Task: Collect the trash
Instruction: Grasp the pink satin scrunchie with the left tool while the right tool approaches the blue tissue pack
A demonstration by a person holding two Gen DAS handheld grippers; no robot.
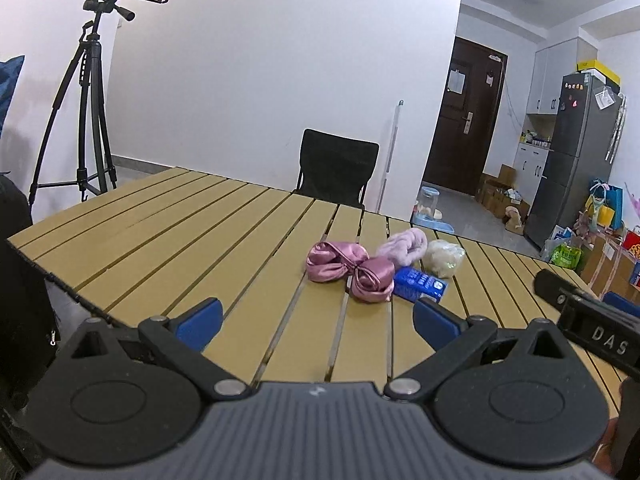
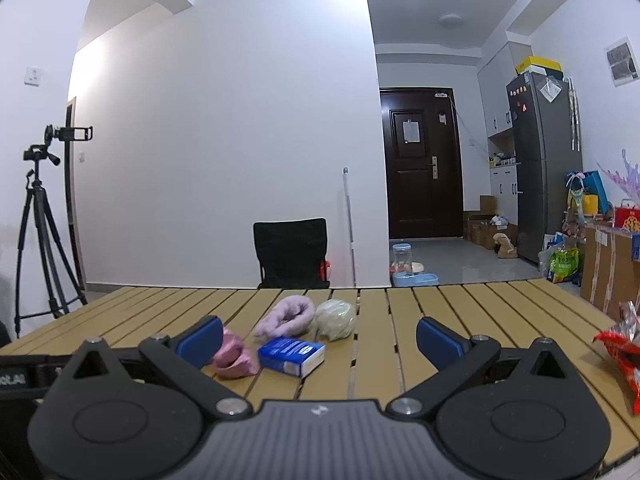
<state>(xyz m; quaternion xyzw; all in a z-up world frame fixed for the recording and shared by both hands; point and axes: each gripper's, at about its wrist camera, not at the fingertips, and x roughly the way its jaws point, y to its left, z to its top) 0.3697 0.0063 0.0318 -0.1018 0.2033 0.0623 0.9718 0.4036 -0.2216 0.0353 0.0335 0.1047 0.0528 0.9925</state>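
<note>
On the slatted wooden table [image 1: 168, 224] lies a small cluster: a pink satin scrunchie [image 1: 350, 268], a fluffy lilac hair band [image 1: 402, 246], a crumpled whitish plastic ball [image 1: 444, 258] and a small blue carton [image 1: 420, 283]. My left gripper [image 1: 318, 322] is open, a short way in front of the scrunchie. In the right wrist view the blue carton [image 2: 291, 356] lies just ahead between the fingers of my open right gripper [image 2: 320, 338], with the scrunchie [image 2: 232, 356], hair band [image 2: 285, 317] and plastic ball [image 2: 335, 319] around it. A red snack wrapper [image 2: 620, 354] lies at the table's right edge.
A black chair [image 1: 338, 172] stands behind the table's far edge. A tripod [image 1: 86, 104] with a camera is at the far left. The right gripper's body [image 1: 592, 320] shows in the left wrist view. Fridge, boxes and bags [image 2: 568, 256] crowd the right side of the room.
</note>
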